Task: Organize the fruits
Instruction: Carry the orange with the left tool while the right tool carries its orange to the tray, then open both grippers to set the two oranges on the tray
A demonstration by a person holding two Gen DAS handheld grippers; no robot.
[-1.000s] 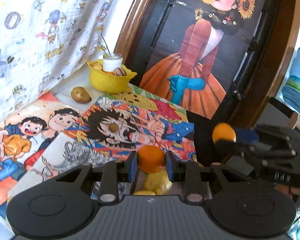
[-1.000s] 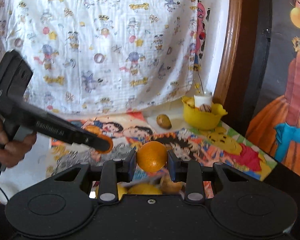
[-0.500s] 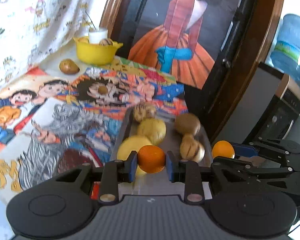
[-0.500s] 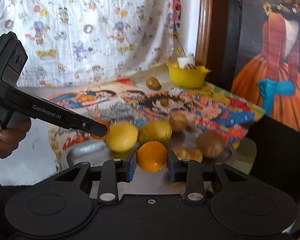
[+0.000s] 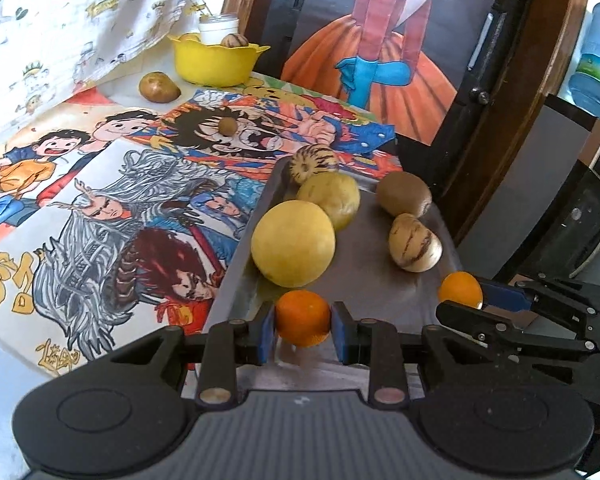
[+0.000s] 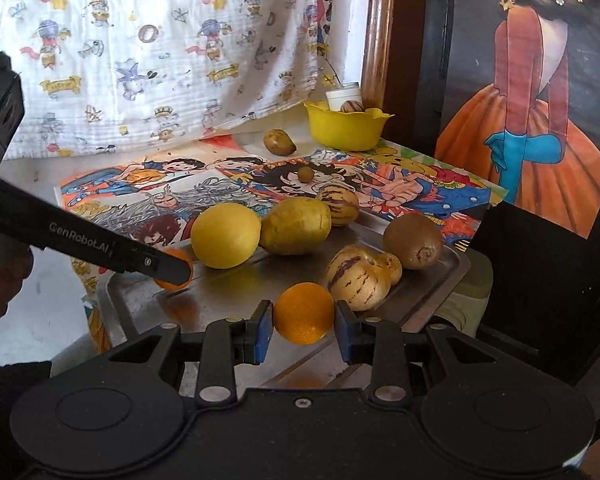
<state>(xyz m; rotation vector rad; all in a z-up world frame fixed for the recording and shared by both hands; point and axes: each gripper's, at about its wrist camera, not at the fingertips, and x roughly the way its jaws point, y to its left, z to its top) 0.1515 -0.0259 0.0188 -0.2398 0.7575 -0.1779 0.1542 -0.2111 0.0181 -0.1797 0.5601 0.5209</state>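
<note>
While your two grippers hang over the near end of the metal tray, it carries a lemon, a kiwi and striped fruits. Your left gripper pinches one small orange between its pads; your right gripper pinches another orange.

Your left wrist camera sits just behind its own fingers, tilted down across the metal tray from its near edge, facing the yellow bowl at the far wall. Your right wrist camera looks down on the same tray from its right side, at close range, toward the same bowl. Both views share the tray's fruit and the cartoon-print mat. Each camera also catches the other gripper at its edge.
</note>
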